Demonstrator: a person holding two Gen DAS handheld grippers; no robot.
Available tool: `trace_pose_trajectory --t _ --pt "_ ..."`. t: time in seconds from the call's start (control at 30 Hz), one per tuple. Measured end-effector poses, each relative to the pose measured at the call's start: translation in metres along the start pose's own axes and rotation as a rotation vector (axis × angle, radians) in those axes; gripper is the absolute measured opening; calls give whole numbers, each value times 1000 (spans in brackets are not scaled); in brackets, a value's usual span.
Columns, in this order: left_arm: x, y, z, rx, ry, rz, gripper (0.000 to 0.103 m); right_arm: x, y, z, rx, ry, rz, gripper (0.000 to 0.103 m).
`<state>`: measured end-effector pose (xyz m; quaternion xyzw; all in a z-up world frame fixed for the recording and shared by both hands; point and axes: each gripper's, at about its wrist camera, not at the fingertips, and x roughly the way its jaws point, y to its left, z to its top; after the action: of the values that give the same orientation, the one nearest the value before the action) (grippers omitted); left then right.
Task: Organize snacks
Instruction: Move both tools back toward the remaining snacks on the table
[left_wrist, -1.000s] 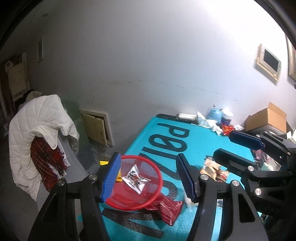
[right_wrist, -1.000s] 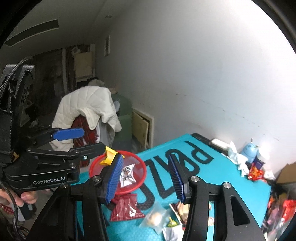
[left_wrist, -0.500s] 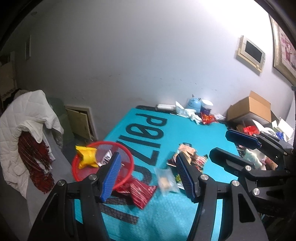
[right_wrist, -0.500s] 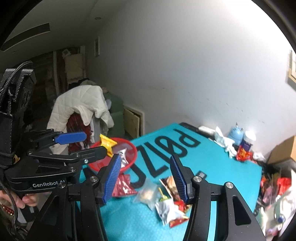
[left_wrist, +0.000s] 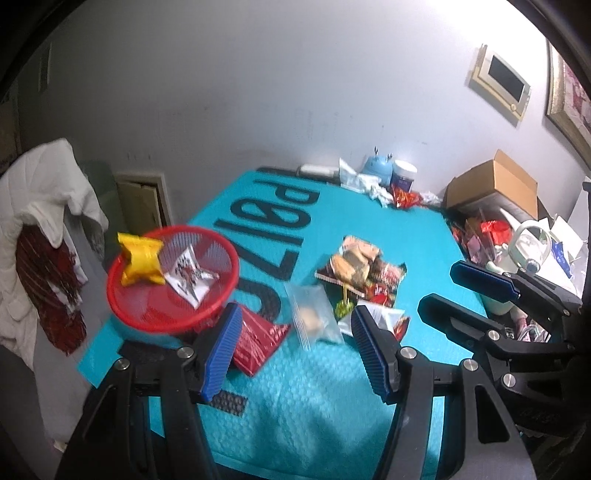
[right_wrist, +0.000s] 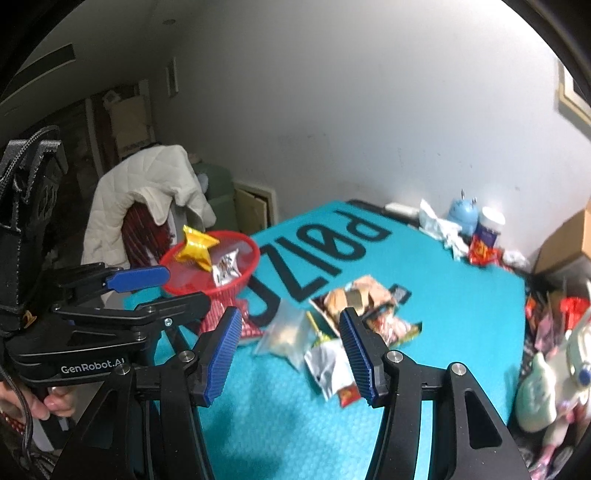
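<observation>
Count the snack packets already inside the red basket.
2. A yellow packet leans on the far-left rim of the red basket, and a white printed packet lies beside it, nearer the middle. More could be hidden beneath them.

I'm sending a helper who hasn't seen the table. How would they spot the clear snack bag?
On the teal mat, look just right of the red basket. The clear bag lies between a dark red packet and a printed pile; it alone is see-through, with a pale lump inside.
</observation>
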<state>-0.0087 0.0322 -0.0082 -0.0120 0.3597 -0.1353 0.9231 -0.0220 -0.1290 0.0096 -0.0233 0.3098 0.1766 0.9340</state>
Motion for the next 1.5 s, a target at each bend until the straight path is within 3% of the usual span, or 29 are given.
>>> trace_pose_trajectory --t 0.3,0.7,1.23,1.5 --pt "29 9 -17 -43 69 11 60 27 -10 -25 70 88 6 55" --pt "70 37 -21 -162 149 49 60 59 -18 -35 85 152 -18 58" --pt "122 53 -24 -256 269 24 60 83 -39 -36 65 184 -67 74" --pt "141 53 -22 -256 310 33 60 101 -48 -39 61 219 -58 76"
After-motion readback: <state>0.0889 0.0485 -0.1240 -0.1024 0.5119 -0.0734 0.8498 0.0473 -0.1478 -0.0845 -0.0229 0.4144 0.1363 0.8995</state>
